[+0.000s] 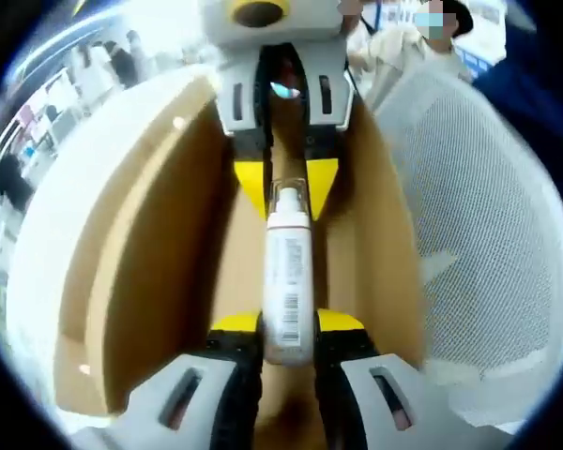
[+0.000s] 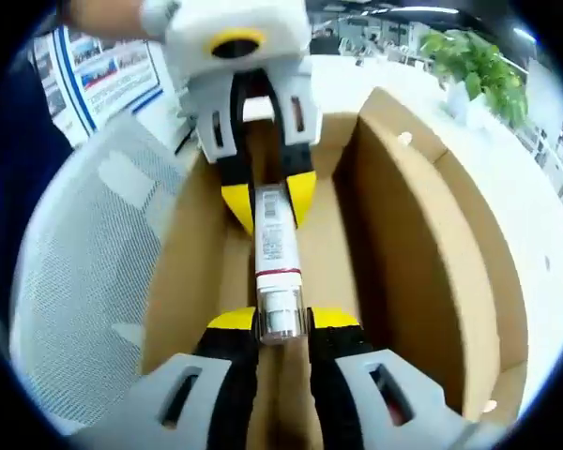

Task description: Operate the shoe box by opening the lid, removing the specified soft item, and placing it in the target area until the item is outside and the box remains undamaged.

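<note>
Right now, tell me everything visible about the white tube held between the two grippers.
The white tube is slim, plastic-looking, with a printed barcode label, a red band and a clear cap. It hangs over the open cardboard shoe box, the left hand-held gripper clamping its base end and the right hand-held gripper its cap end.

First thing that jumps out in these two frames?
A white tube held at both ends, the left tool and the right tool each clamped on it over the open cardboard box. Beside the box sits a white mesh chair back.
</note>
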A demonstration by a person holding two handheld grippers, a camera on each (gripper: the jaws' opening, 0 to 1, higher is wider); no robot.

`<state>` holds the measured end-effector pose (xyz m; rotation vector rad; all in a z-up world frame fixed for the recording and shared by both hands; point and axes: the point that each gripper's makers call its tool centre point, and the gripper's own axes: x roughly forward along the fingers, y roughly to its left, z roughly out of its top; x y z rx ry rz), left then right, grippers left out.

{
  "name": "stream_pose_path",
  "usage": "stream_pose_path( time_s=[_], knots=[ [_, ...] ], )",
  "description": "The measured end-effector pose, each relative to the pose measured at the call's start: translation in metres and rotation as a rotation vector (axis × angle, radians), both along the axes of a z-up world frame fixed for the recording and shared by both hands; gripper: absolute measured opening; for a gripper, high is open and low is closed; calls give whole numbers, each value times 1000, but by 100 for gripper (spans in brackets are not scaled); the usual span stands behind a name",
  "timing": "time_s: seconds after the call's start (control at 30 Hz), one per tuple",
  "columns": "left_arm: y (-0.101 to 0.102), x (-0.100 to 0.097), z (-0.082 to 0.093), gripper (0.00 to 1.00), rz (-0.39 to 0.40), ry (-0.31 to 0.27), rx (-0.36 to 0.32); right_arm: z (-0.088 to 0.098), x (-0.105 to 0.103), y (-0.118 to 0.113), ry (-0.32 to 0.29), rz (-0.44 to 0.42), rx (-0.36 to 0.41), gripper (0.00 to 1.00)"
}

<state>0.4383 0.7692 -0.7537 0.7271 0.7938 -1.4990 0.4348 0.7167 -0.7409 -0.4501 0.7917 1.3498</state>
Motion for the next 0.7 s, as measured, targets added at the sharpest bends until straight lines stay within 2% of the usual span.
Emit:
stream_pose_path(
  time_s=[0.03,0.1,0.13,0.2,0.27,0.33,0.43,0.53,0.7],
  knots=[
    [-2,-2,6,17,28,44,-30,11,0,1,35,-26,44,18],
    [-4,-1,13,17,60,80,-77,29,5,1,72,-84,136,19],
    [-6,-4,17,17,80,127,-102,35,5,1,98,-102,161,19],
    [-9,-3,25,17,113,157,-151,44,9,-2,117,-136,210,20],
    [-12,-7,32,17,134,213,-188,54,9,-2,162,-156,260,20],
    [-14,-10,38,17,156,263,-220,59,8,-4,163,-148,269,21],
    [-12,-17,42,17,151,303,-244,65,2,-1,161,-124,286,21],
    [-12,-23,45,17,131,334,-256,63,-10,0,149,-37,240,20],
    [-20,-36,61,17,72,374,-296,74,-27,11,209,16,265,20]
  ],
)
